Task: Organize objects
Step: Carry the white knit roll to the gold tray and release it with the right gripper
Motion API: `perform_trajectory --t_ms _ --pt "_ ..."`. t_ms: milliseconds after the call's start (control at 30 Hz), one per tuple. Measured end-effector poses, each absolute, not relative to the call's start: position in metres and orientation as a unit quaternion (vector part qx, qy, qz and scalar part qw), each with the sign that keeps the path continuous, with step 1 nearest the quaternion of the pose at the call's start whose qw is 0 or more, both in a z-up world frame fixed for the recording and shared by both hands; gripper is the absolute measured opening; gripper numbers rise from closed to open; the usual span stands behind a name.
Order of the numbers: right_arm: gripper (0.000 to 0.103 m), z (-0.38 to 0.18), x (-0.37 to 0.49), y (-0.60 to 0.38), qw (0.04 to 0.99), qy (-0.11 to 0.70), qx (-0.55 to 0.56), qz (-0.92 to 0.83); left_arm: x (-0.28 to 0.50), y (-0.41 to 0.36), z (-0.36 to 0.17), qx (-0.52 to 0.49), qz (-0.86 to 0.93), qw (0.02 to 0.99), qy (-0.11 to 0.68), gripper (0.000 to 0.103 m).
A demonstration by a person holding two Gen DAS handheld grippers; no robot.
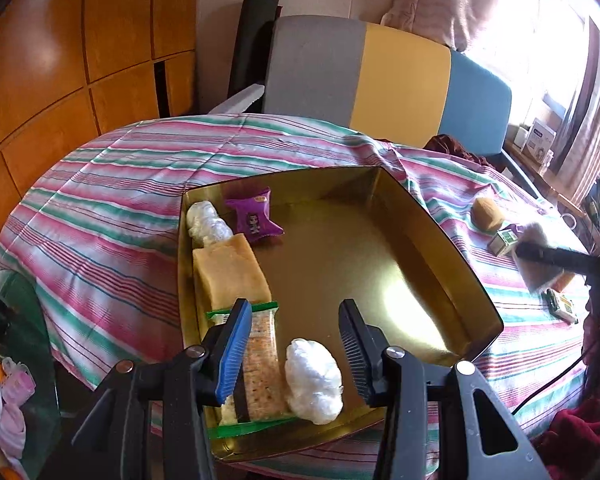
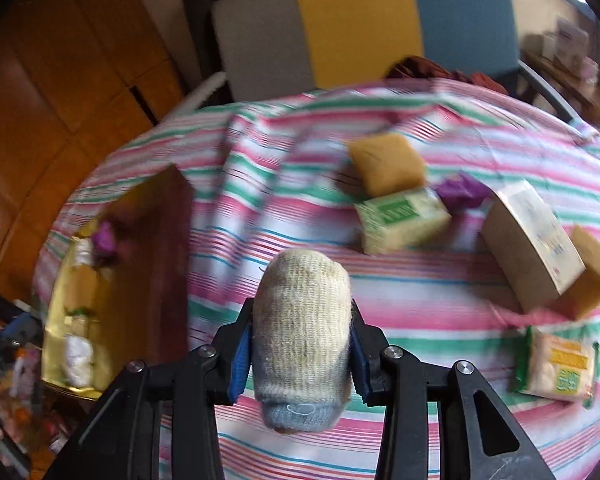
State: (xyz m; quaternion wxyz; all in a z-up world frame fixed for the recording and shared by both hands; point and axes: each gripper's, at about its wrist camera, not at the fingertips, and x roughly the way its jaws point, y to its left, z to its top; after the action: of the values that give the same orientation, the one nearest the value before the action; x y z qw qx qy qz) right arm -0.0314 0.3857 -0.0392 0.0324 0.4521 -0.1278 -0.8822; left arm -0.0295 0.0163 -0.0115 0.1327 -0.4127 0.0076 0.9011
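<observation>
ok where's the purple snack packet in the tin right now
In the left wrist view, the shiny purple snack packet lies in the gold metal tin's far-left corner, beside the clear-wrapped white bundle.

tray [image 1: 440, 236] right half bare, snacks [image 1: 228, 276] crowd left wall

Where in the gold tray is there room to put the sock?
The gold tray is bare right of the purple packet and white bundle. Its left side is crowded. The right gripper holds the sock.

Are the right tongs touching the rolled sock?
Touching. The right wrist view shows the right tongs with both pads pressed against the sides of the rolled sock, held above the striped cloth.
</observation>
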Motion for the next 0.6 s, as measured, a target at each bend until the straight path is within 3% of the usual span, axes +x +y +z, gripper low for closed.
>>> perform_trajectory --t_ms 233,600 --pt "0.042 -0.010 -0.064 0.281 0.141 -0.106 0.443 -0.879 -0.031 -0.014 -0.012 -0.413 0.903 0.118 -0.022 0.045" --pt "0.044 -0.067 -0.129 0.151 0.178 -0.105 0.513 -0.833 -0.039 -0.066 -0.024 -0.425 0.900 0.068 -0.075 0.045"
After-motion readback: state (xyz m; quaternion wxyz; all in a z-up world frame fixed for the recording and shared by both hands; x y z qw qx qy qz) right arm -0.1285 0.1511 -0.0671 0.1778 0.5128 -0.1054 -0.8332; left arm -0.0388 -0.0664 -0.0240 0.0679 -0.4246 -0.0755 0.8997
